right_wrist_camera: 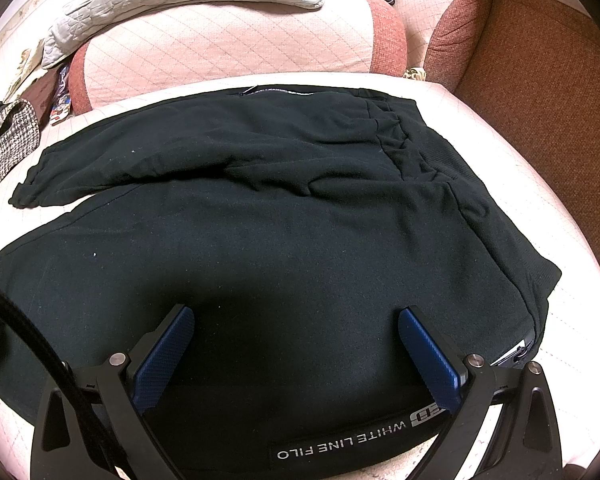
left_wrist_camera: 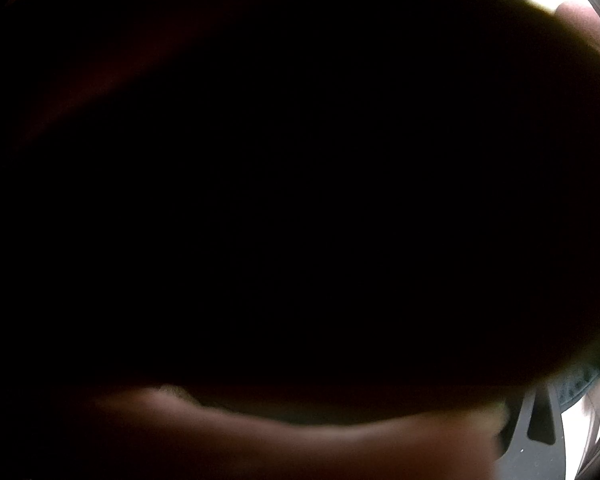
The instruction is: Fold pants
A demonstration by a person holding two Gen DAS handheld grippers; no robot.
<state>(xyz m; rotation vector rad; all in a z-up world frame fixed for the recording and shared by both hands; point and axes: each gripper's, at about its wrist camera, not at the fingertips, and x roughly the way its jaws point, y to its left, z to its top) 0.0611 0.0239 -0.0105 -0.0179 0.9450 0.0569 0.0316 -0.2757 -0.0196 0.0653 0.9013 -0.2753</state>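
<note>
While left view is blacked out | right gripper [right_wrist_camera: 296, 320] agape over pants [right_wrist_camera: 260, 220]

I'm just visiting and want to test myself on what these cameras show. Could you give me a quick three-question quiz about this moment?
1. True or false: the right claw with blue ribbed pads is clamped on the black fleece pants.
2. What words are printed in white on the black band at the near edge of the pants?
3. The left wrist view is: A) sharp and bright, B) almost wholly dark, blocked by something close, C) showing a kitchen.

Key
1. False: its jaws stand wide apart over the cloth, gripping nothing.
2. WHITE LINE FILO.
3. B; only a blurred hand and a sliver of light show, so the left claw's state cannot be told.
</note>
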